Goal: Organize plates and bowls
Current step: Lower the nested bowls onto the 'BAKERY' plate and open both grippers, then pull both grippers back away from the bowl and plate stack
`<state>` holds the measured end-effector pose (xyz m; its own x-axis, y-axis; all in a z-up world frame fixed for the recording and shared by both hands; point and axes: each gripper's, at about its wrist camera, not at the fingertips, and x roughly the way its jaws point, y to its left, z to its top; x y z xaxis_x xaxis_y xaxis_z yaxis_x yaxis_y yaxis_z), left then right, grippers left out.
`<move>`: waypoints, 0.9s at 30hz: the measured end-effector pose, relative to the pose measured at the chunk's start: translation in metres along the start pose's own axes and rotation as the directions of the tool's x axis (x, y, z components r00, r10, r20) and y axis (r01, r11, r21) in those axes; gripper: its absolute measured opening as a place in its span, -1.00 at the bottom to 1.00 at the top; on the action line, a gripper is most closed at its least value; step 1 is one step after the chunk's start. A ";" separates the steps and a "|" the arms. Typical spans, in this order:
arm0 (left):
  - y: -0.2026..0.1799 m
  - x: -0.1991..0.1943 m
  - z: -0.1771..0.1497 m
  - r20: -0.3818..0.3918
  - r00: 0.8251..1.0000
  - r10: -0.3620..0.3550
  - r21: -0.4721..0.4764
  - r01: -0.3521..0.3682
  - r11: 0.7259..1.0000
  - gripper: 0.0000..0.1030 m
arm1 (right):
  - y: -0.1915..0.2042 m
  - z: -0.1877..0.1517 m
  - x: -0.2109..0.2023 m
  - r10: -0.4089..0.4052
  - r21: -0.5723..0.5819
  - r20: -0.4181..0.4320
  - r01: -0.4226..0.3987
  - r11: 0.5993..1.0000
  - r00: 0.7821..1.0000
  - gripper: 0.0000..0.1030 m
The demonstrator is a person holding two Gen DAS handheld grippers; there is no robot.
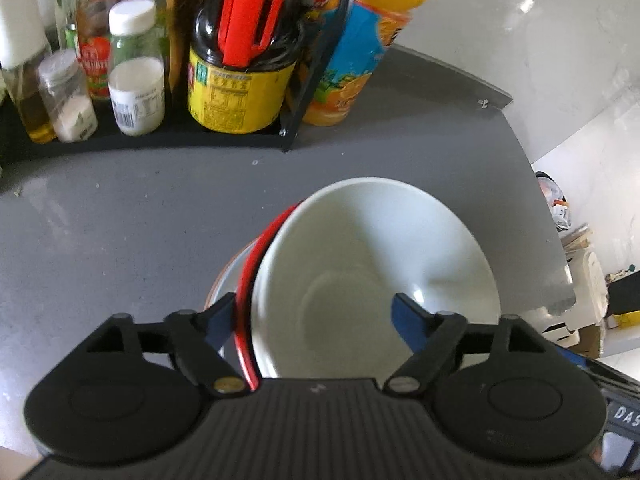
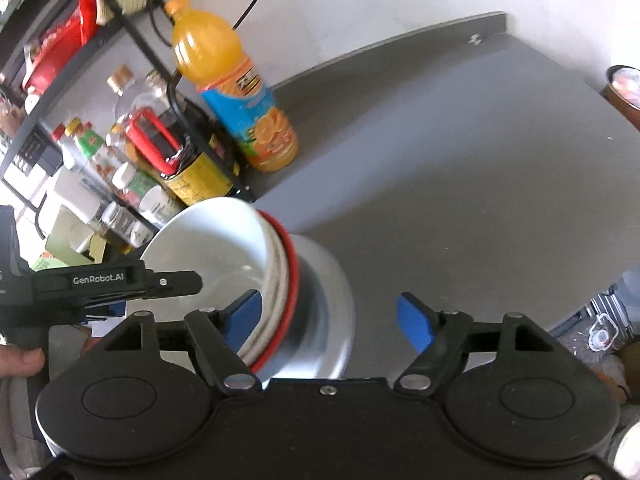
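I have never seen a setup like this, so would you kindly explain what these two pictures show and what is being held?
There is no robot here. A person holds a tool with two blue fingers in each hand, and each tool has a wide-angle camera that looks forward along its fingers. One picture comes from the left hand-held gripper, the other from the right hand-held gripper.

On the grey countertop stands a stack of dishes: a white bowl on top, a red-rimmed bowl under it, and a silver dish at the bottom. Behind them are an orange juice bottle and a black rack that holds a dark sauce bottle and some jars.

Both grippers are open at the stack, so neither is gripping anything.
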<state>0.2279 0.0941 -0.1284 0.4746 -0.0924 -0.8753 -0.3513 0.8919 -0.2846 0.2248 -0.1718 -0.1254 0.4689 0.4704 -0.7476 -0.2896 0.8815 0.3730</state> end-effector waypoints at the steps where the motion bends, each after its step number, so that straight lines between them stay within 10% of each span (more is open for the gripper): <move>1: -0.002 -0.001 -0.001 0.006 1.000 0.011 -0.001 -0.011 1.000 0.63 | -0.004 -0.001 -0.005 0.006 0.008 0.006 -0.006 1.000 1.000 0.45; 8: -0.017 -0.028 -0.011 0.075 0.992 0.102 -0.044 -0.099 0.994 0.67 | -0.027 -0.008 -0.042 -0.004 0.004 0.066 0.004 1.000 0.998 0.82; 27: -0.099 -0.101 -0.056 0.192 0.969 0.153 -0.025 -0.151 0.988 0.94 | -0.063 -0.015 -0.115 0.008 0.031 0.202 -0.015 0.999 0.979 0.99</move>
<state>0.1696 -0.0095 -0.0334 0.5615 0.1316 -0.8169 -0.4392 0.8841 -0.1594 0.1764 -0.2822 -0.0715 0.6255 0.4763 -0.6180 -0.2703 0.8753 0.4011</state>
